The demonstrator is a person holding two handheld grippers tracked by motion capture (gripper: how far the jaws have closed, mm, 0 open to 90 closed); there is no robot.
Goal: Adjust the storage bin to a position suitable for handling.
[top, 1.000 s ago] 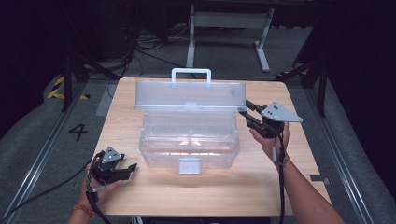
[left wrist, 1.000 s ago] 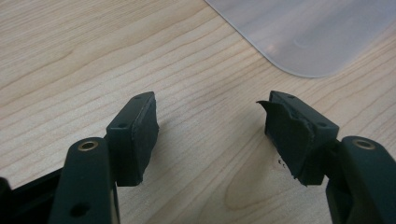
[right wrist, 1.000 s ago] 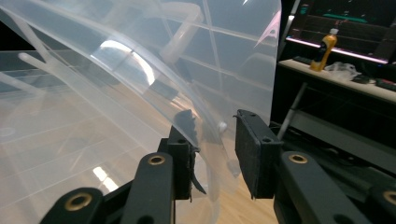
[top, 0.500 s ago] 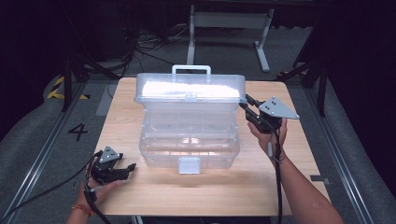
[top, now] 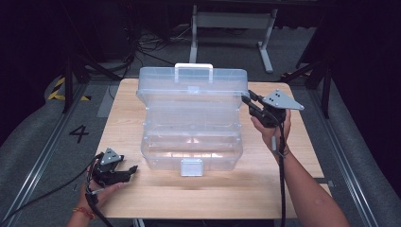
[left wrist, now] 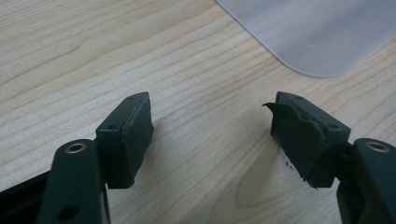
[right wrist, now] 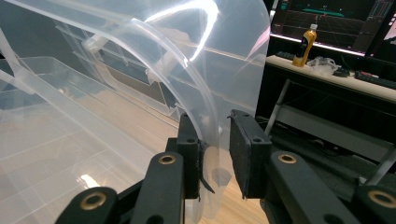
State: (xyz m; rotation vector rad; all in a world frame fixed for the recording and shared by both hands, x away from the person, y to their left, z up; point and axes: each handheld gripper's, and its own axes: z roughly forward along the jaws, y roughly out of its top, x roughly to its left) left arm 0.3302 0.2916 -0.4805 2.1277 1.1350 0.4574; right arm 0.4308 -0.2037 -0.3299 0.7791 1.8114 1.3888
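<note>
Both right fingers (right wrist: 187, 154) straddle the box lid (right wrist: 205, 93) edge – slightly apart; left fingers (left wrist: 126, 135) spread wide

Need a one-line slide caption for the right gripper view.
Right hand-held gripper straddling the raised lid's edge of a clear plastic storage box, jaws either side of the rim.
</note>
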